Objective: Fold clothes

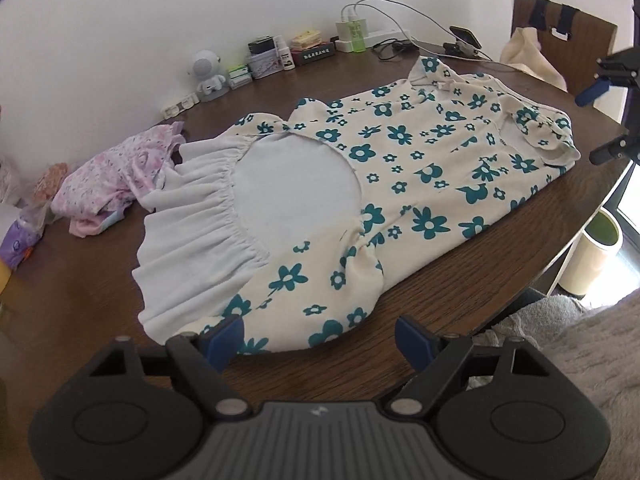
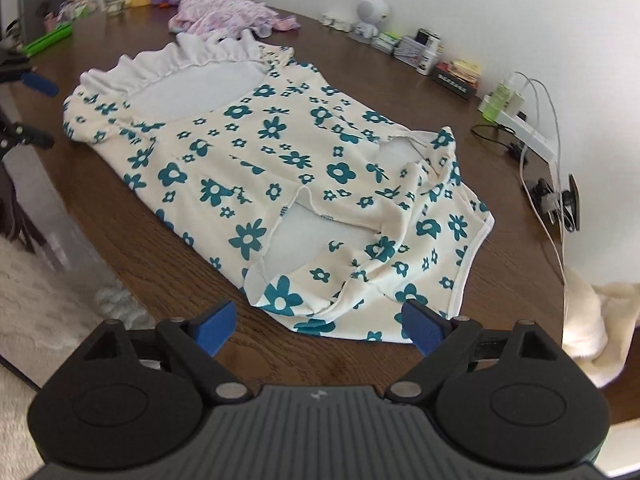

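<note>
- The dark brown wood-grain surface (image 1: 460, 280) stood against a plain white wall (image 1: 160, 20); pale shaggy carpet (image 1: 580, 340) covered the floor beside it.
- A cream soft-knit garment with teal flower print (image 1: 400, 160) lay spread flat on the surface, its white gathered ruffle hem (image 1: 200, 216) at one end.
- A crumpled pink patterned cloth (image 1: 120, 176) lay just beside the ruffle.
- A small white robot figurine (image 1: 206, 72) and a white power strip with cables (image 1: 384, 36) lined the wall edge.
- Left gripper (image 1: 320, 338): blue-padded fingers (image 1: 224, 340) spread, nothing pinched, over the near garment edge.
- Right gripper (image 2: 322, 326): blue-padded fingers (image 2: 424, 330) spread, nothing pinched, at the opposite end.
</note>
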